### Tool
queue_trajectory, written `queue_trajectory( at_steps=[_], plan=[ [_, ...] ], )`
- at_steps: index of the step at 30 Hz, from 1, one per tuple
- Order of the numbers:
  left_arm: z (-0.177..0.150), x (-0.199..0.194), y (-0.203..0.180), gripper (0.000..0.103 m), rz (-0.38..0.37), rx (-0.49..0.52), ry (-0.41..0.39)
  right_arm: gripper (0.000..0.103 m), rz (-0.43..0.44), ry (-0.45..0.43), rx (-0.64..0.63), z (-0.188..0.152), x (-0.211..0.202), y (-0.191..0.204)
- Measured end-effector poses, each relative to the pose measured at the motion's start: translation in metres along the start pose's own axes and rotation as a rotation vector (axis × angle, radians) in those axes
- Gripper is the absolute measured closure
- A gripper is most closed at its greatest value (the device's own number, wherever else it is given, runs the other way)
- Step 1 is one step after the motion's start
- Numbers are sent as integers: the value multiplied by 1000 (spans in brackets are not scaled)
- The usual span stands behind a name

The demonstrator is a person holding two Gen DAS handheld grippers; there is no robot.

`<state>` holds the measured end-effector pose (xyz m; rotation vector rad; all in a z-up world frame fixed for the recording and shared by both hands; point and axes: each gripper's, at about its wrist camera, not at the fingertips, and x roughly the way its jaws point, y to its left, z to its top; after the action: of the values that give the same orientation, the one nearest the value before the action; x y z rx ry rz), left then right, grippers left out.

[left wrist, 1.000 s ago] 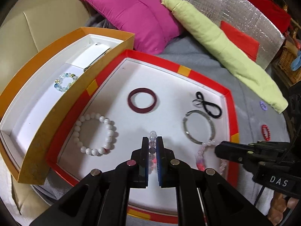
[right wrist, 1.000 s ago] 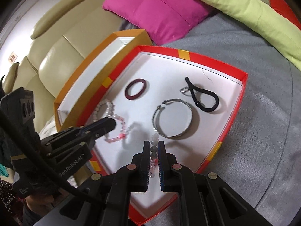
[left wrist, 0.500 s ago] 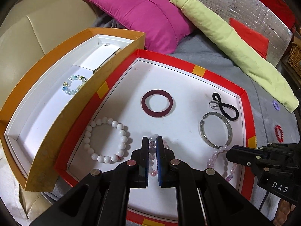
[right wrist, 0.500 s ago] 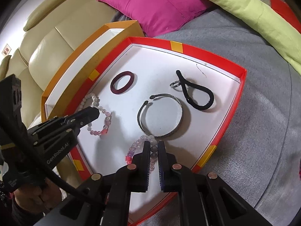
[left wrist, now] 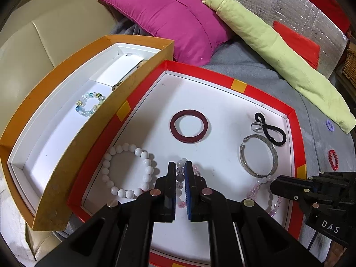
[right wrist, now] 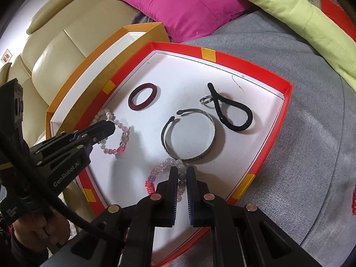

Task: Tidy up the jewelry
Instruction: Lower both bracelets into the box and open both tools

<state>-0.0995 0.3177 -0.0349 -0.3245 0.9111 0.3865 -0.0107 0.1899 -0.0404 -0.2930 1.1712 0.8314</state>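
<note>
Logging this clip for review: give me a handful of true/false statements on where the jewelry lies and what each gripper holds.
1. The left gripper is shut on a pink beaded bracelet. True.
2. The dark red bangle lies in the orange box. False: it lies in the red tray.
3. The right gripper is open and empty. False: it pinches a lilac beaded bracelet.
4. A multicolored glass-bead bracelet lies in the orange box. True.

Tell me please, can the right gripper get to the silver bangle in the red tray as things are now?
Probably not yet: the right gripper is shut on a pink bead bracelet, so it has no free jaws. Otherwise the silver bangle lies uncovered just ahead of its tips.
</note>
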Motion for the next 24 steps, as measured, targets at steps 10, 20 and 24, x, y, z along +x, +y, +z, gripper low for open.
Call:
queue_trajectory(
  at_steps=[10,20,24],
  plan=[
    [-1,4,7,96,17,-4,6,95,-14,5,-8,3,5,4],
    [1,3,11,96,20,-9,3,95,-27,4,-10,2,7,6],
    [1,4,12,96,21,-10,6,95,-26,8,-6,2,7,6]
  ],
)
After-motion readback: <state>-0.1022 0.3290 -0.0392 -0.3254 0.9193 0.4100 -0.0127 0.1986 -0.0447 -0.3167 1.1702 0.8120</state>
